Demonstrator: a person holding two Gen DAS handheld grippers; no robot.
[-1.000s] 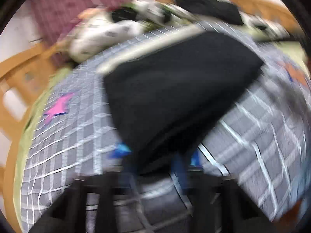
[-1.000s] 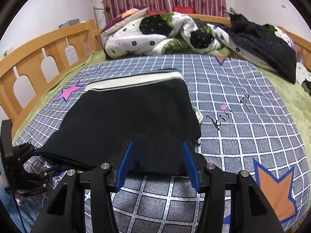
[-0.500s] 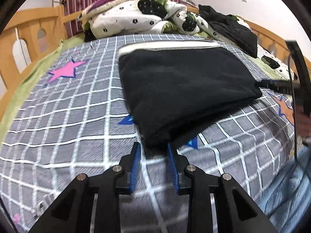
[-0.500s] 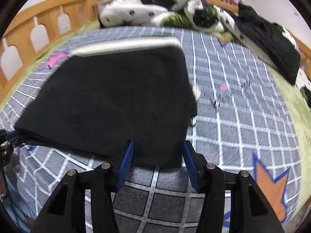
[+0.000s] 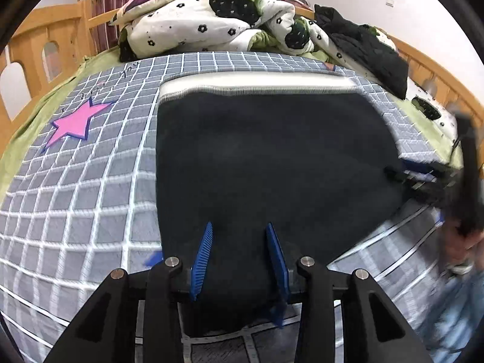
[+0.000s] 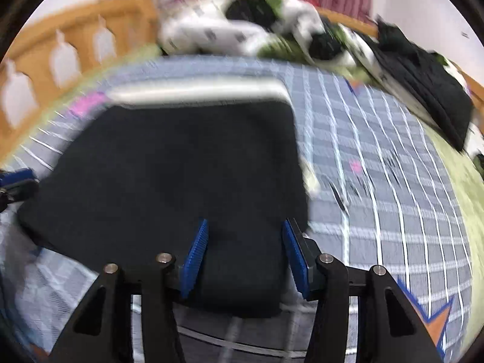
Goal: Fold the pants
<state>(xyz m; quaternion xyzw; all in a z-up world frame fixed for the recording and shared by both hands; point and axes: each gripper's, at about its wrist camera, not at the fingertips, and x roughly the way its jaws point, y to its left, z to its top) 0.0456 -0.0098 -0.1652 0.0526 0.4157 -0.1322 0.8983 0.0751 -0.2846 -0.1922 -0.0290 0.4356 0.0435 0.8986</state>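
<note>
left gripper [image 5: 239,242]: seen at 6 o'clock in the left wrist view; the blue pads are spread apart over the near left corner of the pants, with black cloth between them and nothing pinched, so it is read as released.
right gripper [image 6: 245,239]: seen at 6 o'clock in the right wrist view, which is blurred; the blue pads are parted wide over the near right corner of the pants, and no cloth is gripped.
pants [image 5: 272,163]: a black folded rectangle is laid flat on the bed, filling the centre of both views; the near edge is under both grippers, and a pale waistband [image 5: 257,83] is shown along the far edge toward 12 o'clock.
bedsheet [image 5: 90,187]: a grey grid-patterned sheet is spread under the pants, with a pink star [image 5: 75,121] at 10 o'clock in the left wrist view and an orange star [image 6: 435,317] at 4 o'clock in the right wrist view.
quilt [image 5: 211,21]: a white flowered quilt is heaped at 12 o'clock, well apart from the pants.
dark jacket [image 5: 369,48]: dark clothing is piled at 2 o'clock beside the quilt.
risk, uneven grasp: if only the top layer is pinched, the stacked layers would likely be pulled apart and the fold undone.
risk, sheet caught: if the pads are pressed too low, the sheet could be taken up with the cloth.
risk, skewed fold: if the two corners are lifted unevenly, the edge would probably land crooked against the waistband.
</note>
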